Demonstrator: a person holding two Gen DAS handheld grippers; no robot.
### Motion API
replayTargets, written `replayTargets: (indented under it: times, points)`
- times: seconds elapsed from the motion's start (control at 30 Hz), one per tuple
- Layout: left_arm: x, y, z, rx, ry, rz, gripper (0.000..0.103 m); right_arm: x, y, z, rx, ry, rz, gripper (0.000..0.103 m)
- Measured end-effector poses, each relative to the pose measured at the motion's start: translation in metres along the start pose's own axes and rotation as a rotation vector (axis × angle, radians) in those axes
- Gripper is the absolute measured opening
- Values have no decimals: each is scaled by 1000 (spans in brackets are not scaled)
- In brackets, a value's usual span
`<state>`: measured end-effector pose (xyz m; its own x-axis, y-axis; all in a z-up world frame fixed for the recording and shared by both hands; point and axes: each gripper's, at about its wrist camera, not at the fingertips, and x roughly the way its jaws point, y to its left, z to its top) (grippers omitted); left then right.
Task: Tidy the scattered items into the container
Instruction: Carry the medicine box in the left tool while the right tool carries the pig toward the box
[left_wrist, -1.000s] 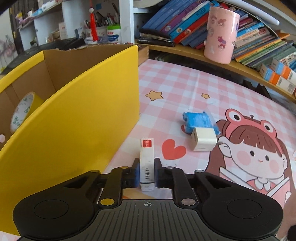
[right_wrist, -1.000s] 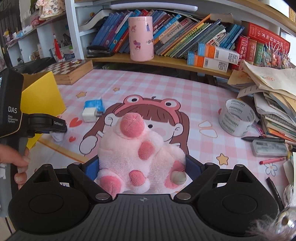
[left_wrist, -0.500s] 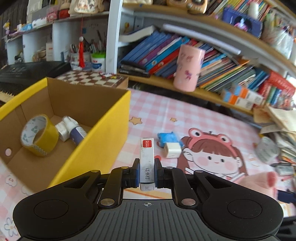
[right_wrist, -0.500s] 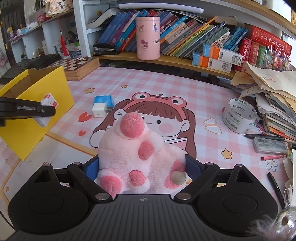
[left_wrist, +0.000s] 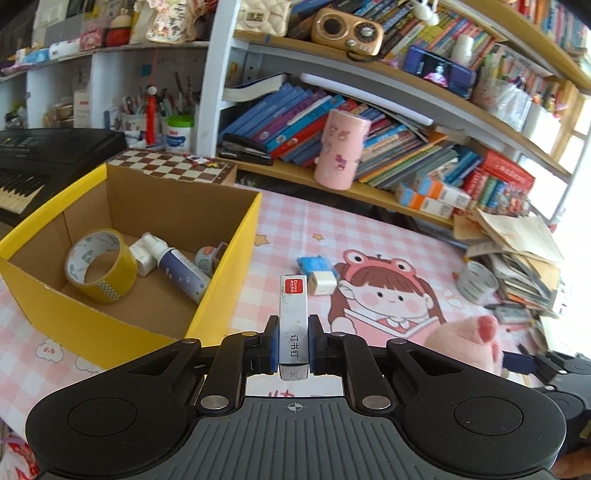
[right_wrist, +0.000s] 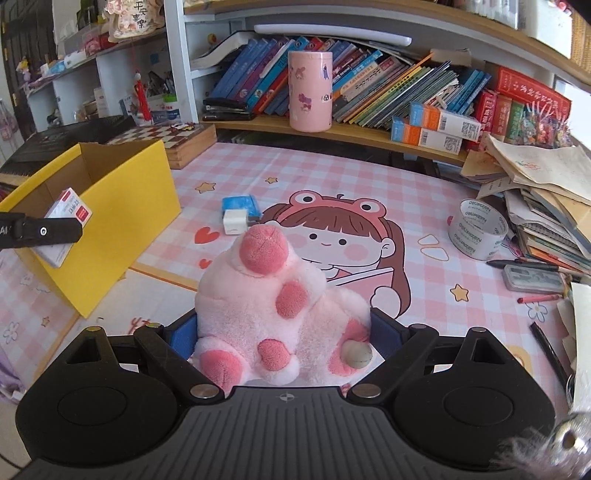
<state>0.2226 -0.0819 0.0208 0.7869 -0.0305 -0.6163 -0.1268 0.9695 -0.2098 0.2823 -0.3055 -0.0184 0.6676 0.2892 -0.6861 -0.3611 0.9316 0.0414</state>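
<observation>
Yellow box (left_wrist: 221, 291) interior now shows left of the left gripper (left_wrist: 292, 345), whose fingers pinch the lifted staple box (left_wrist: 293, 325), ready to drop. Right gripper (right_wrist: 284, 332) fingers clamp the pink plush (right_wrist: 266, 306).

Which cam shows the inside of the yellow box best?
Left wrist: it looks down into the yellow box, showing tape roll and bottle. Right wrist shows only its outer wall and rim.

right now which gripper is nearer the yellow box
Left. The left gripper, shut on the staple box, is beside the yellow box near its front wall. The right gripper, gripping the pink plush toy, is farther out over the mat.
</observation>
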Motion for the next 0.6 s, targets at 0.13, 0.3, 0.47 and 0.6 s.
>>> replayTargets:
  times: [0.13, 0.3, 0.47, 0.6]
  points:
    - [-13, 5, -5, 42, -2, -61, 13, -11, 17, -4, 18, -13, -37, 90]
    - [-28, 19, -10, 84, -7, -117, 13, -24, 39, -12, 58, -25, -76, 90]
    - [-43, 43, -17, 102, -4, -157, 13, -38, 63, -25, 106, -30, -115, 90]
    - [-59, 68, -27, 91, 12, -174, 13, -45, 84, -40, 153, -8, -150, 90]
